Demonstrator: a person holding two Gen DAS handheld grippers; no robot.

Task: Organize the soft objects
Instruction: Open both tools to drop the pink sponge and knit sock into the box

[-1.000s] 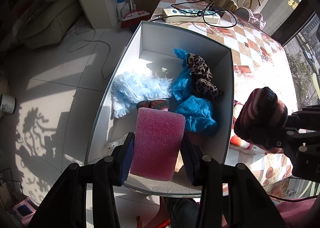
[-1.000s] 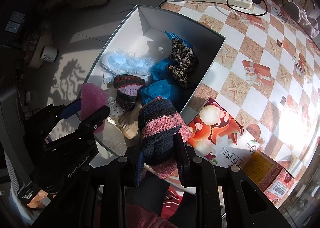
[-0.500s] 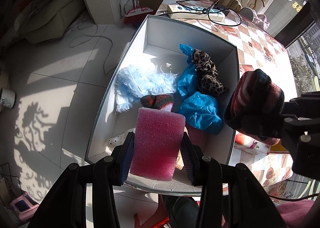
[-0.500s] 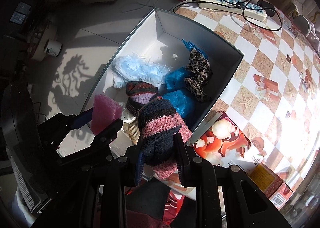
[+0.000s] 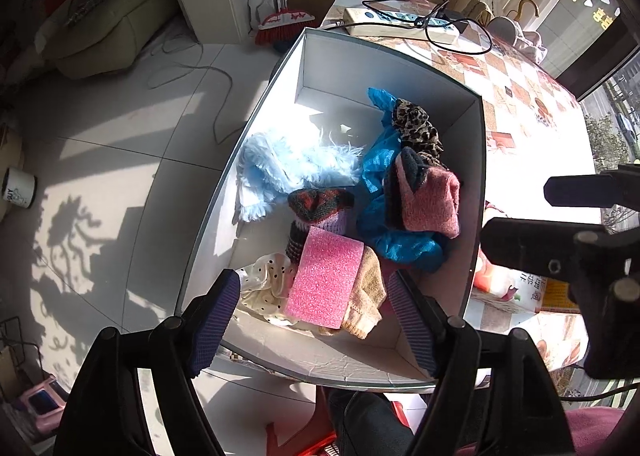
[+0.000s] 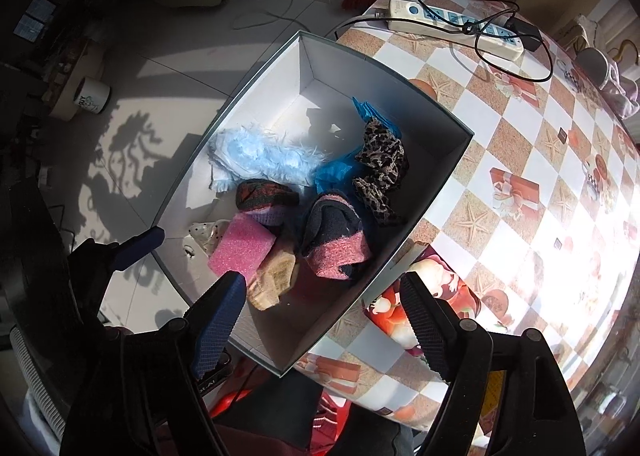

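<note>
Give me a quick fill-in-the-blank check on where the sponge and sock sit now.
1. The pink sponge lies inside the white ____.
2. The left gripper fingers stand ____, with nothing between them.
3. The pink and navy sock rests beside the ____-print cloth.
4. The power strip lies on the ____.

Missing words: box; open; leopard; table

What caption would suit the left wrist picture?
Open left gripper above a white box where a pink sponge and a pink-and-navy knit mitten lie among other soft things.
</note>
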